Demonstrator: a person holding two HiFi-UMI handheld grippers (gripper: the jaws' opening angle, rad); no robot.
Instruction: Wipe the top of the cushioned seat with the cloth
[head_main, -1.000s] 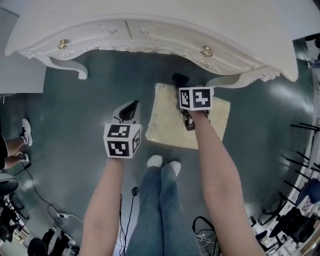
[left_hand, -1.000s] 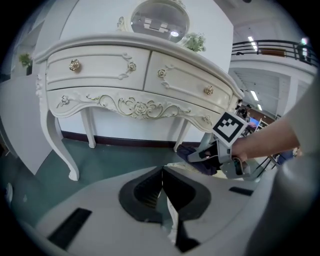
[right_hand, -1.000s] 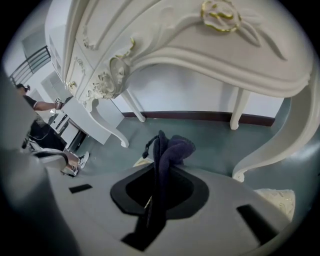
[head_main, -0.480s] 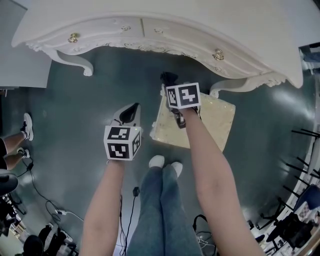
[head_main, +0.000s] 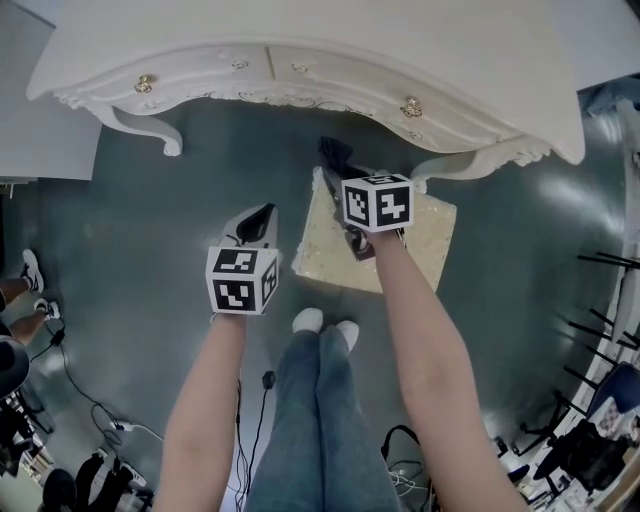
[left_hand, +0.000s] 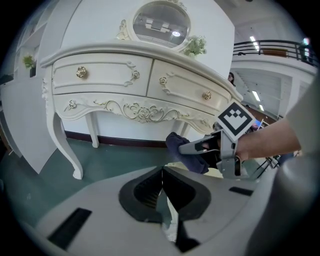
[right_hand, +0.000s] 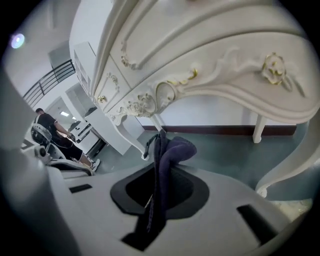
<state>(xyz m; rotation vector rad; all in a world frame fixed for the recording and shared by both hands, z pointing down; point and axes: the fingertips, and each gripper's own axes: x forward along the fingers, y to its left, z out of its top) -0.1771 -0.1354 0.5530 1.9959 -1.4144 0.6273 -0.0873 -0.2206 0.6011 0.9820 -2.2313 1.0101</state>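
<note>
The cushioned seat (head_main: 428, 238) is a cream square pad low on the green floor, below the dressing table's front. My right gripper (head_main: 352, 178) hovers over the seat's far left part, shut on a dark blue cloth (head_main: 337, 155) that bunches past the tips. In the right gripper view the cloth (right_hand: 169, 155) runs up between the jaws and folds over at the top. My left gripper (head_main: 258, 222) hangs over bare floor to the left of the seat, its jaws (left_hand: 162, 172) pressed together with nothing in them. The left gripper view also shows the right gripper (left_hand: 202, 146) and the cloth (left_hand: 181, 148).
A white carved dressing table (head_main: 300, 60) spans the top, with curved legs (head_main: 150, 135) (head_main: 465, 165) on either side of the seat. My shoes (head_main: 325, 322) stand just before the seat. Cables (head_main: 110, 425) and gear (head_main: 580, 445) lie at the bottom corners. Another person's foot (head_main: 30, 270) is at left.
The right gripper with the cloth swung left to the seat's far left corner, then came back a little to the right. The left gripper stayed where it was.
</note>
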